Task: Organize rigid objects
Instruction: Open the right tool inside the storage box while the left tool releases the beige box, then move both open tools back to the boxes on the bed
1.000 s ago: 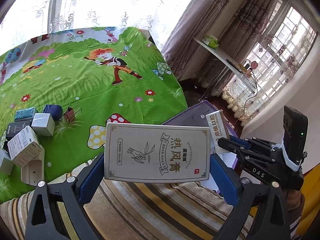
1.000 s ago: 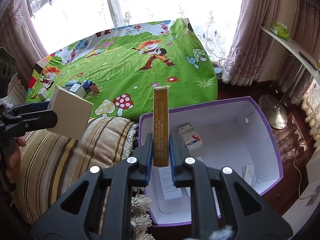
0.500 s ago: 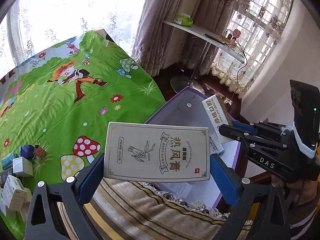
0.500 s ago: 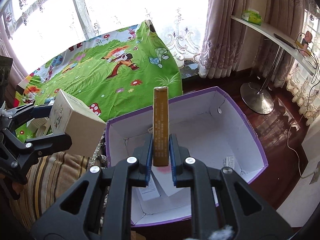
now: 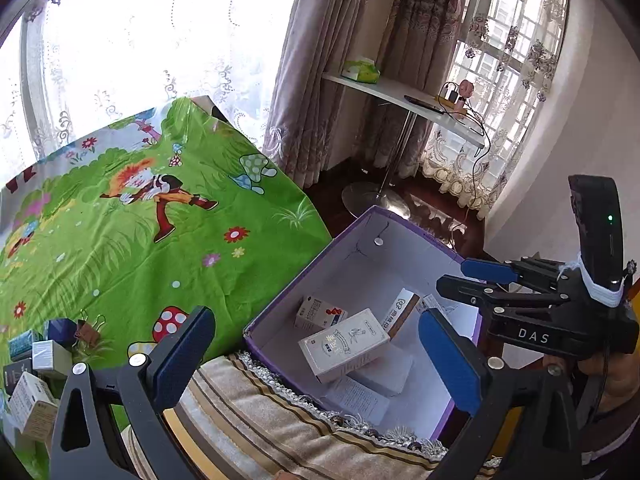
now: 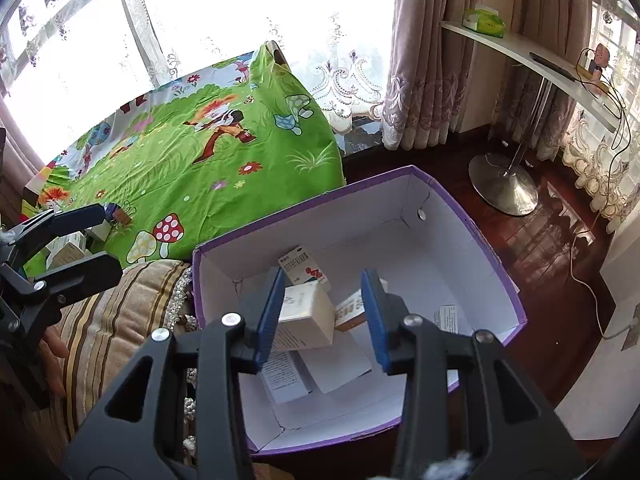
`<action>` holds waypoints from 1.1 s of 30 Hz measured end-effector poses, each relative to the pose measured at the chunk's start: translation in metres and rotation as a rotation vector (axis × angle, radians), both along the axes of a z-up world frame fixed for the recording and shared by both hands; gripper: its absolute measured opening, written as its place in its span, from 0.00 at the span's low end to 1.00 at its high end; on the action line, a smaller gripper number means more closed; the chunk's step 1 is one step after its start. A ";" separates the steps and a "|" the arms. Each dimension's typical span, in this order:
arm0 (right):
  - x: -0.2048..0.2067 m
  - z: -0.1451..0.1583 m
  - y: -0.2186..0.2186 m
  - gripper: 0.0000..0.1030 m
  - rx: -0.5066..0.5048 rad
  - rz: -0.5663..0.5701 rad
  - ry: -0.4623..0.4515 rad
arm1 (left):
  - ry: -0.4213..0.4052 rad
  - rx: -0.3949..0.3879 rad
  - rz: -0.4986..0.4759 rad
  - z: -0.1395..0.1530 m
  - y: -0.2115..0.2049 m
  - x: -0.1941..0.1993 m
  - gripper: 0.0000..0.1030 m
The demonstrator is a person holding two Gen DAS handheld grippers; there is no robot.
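- Both grippers over purple box (image 6: 472, 236): left gripper (image 5: 316, 360) spread, empty; right gripper (image 6: 324, 316) jaws just opened, nothing pinched.
- Cartons lie inside; we'd lift straight clear.

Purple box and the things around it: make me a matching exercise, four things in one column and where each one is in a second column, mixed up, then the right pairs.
Things
1. beige carton
2. binder clip
3. green tissue pack
4. striped cushion

Places
A. on the white shelf by the curtains
B. inside the purple box, tilted, leaning on other cartons
C. on the green cartoon cloth, beside small boxes
D. against the outside of the purple box's wall

Pairs: 1-B, 2-C, 3-A, 4-D
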State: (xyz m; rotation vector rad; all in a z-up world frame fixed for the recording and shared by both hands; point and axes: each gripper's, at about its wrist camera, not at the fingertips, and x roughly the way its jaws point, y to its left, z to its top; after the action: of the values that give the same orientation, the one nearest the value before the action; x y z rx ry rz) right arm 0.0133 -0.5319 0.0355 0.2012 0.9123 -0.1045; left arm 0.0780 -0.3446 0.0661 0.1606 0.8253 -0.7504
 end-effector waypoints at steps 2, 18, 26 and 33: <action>0.000 0.002 0.000 0.59 -0.002 -0.005 -0.009 | -0.041 0.038 -0.013 0.003 0.000 -0.003 1.00; 0.006 0.011 0.022 0.59 -0.026 0.042 -0.015 | 0.013 -0.015 0.055 0.007 0.040 0.005 1.00; 0.015 0.015 0.046 0.59 0.005 0.100 -0.011 | 0.007 -0.068 0.129 0.014 0.080 0.010 0.99; 0.029 0.017 0.073 0.59 0.004 0.149 -0.002 | -0.008 -0.110 0.243 0.020 0.129 0.020 0.97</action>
State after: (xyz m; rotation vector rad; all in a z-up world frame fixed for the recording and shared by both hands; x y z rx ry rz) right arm 0.0420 -0.4586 0.0526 0.1370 0.9228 0.0354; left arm 0.0983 -0.2159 0.0857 -0.0348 0.7775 -0.5637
